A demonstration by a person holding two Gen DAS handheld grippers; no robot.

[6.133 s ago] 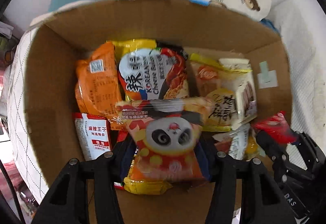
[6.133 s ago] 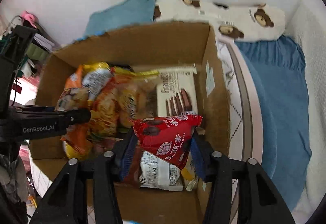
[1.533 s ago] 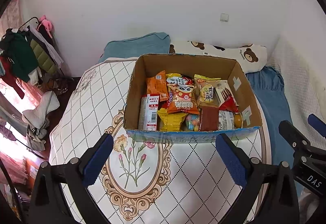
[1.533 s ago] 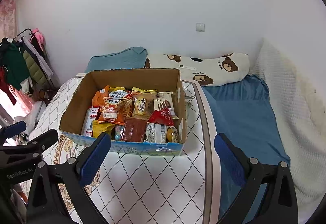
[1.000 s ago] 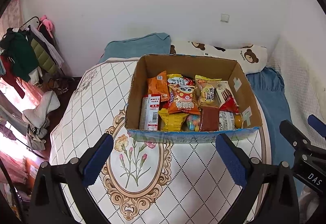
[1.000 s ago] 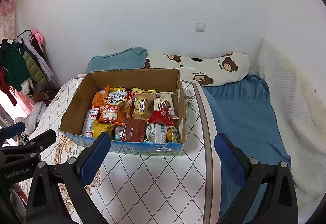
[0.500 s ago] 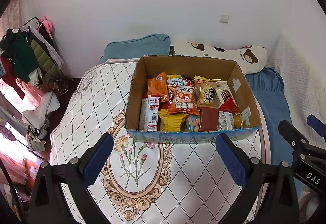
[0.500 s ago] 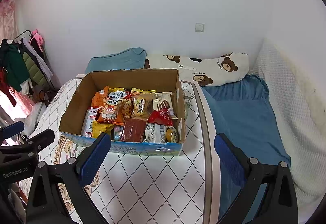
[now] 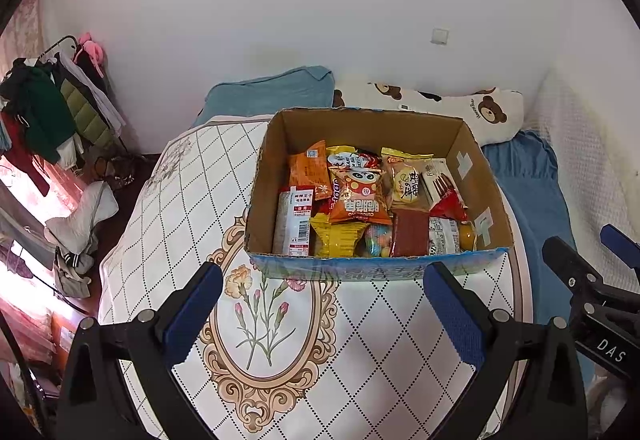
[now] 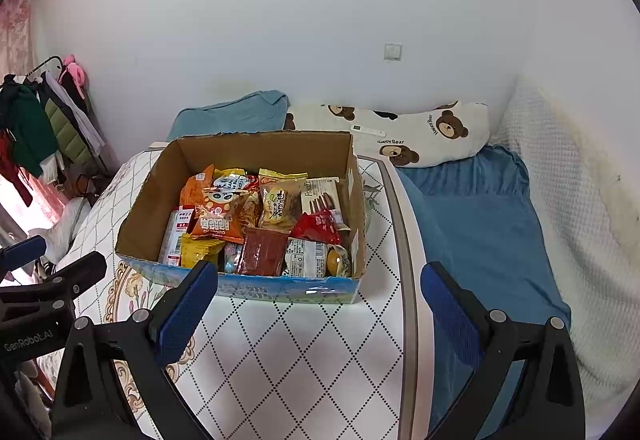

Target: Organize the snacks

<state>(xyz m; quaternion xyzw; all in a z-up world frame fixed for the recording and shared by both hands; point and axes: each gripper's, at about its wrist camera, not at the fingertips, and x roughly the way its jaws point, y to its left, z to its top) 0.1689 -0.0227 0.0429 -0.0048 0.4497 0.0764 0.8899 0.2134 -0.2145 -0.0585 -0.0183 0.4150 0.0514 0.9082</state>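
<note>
While both of your claws hang spread wide and empty above the patterned cover (image 9: 280, 360), the cardboard box (image 9: 376, 268) of snacks sits straight ahead of the left gripper (image 9: 322, 314), its long side running across your view. From the right gripper (image 10: 318, 310) it lies ahead and off to the left. By my reading the left is the better placed; the panda packet (image 9: 360, 196) lies on top, mid-box.

"DAS" on right gripper (image 9: 600, 304), "GenRobot.AI" on left gripper (image 10: 36, 304), seemingly "Happy Bear" on pillow (image 10: 420, 136)
</note>
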